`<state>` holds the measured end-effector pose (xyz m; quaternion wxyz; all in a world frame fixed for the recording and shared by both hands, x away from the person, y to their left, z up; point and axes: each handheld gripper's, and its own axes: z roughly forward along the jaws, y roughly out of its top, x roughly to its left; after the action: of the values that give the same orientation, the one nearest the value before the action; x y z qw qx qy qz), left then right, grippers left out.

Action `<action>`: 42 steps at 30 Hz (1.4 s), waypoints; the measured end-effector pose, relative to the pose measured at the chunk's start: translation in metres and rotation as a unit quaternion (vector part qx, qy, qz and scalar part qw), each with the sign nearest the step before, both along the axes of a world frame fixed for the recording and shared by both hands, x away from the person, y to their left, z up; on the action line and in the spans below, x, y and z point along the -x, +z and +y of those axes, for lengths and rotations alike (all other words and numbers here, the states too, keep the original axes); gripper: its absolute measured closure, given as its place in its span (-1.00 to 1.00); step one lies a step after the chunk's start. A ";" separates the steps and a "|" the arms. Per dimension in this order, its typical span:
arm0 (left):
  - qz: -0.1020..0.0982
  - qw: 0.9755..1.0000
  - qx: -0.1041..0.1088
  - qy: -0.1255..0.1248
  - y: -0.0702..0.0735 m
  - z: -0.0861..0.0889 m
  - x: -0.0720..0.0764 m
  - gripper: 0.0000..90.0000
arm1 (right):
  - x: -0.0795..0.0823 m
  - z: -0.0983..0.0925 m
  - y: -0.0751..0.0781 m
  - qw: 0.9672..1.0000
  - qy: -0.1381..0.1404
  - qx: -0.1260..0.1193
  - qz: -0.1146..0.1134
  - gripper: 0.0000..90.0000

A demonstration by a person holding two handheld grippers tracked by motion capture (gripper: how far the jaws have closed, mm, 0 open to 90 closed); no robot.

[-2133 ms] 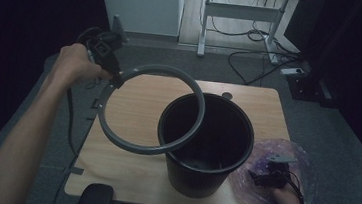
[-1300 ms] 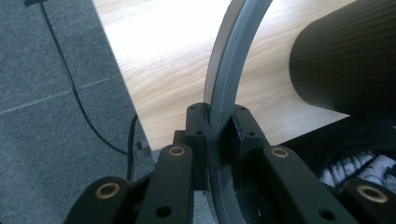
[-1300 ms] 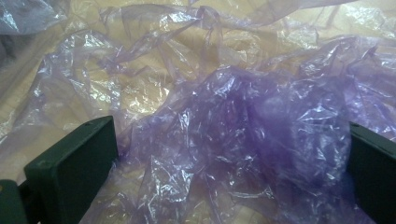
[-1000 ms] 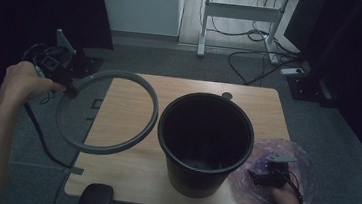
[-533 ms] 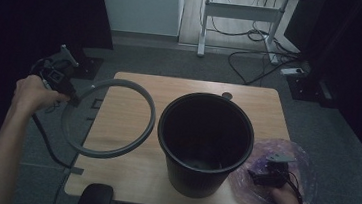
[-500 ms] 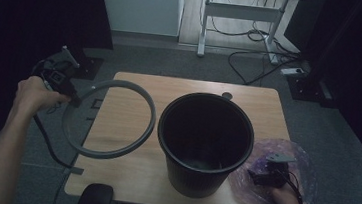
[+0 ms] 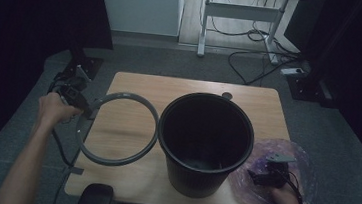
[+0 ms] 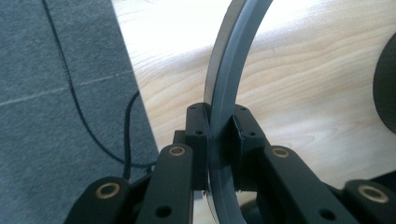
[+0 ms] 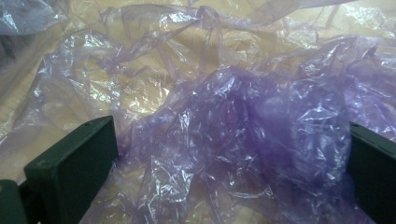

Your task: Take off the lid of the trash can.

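High view: ring (image 7: 118,129) clamped in left jaws at nine o'clock, flat beside bucket (image 7: 205,139); right jaws wide over bag (image 9: 243,126).

Grey ring (image 7: 117,128): moved off the black bucket (image 7: 204,142) rim, carried leftward and lowered; now low over the desk (image 7: 135,90), just left of the bucket. Left gripper (image 8: 219,140): shifted from above the desk's far-left area down to its left edge.

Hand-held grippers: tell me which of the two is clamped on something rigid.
The left hand-held gripper: its jaws pinch the grey ring at the table's left edge. The right hand-held gripper stands open over crumpled purple plastic film.
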<state>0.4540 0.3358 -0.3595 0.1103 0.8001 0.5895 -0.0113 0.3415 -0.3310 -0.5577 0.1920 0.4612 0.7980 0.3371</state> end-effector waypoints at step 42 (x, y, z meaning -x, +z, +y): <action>-0.030 0.999 -0.001 0.038 -0.138 -0.006 0.008 0.75 | 0.000 0.000 0.000 1.000 0.000 0.000 -0.001 -1.00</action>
<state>0.4464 0.3303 -0.4976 0.1275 0.7772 0.6160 0.0176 0.3415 -0.3310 -0.5578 0.1926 0.4610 0.7979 0.3372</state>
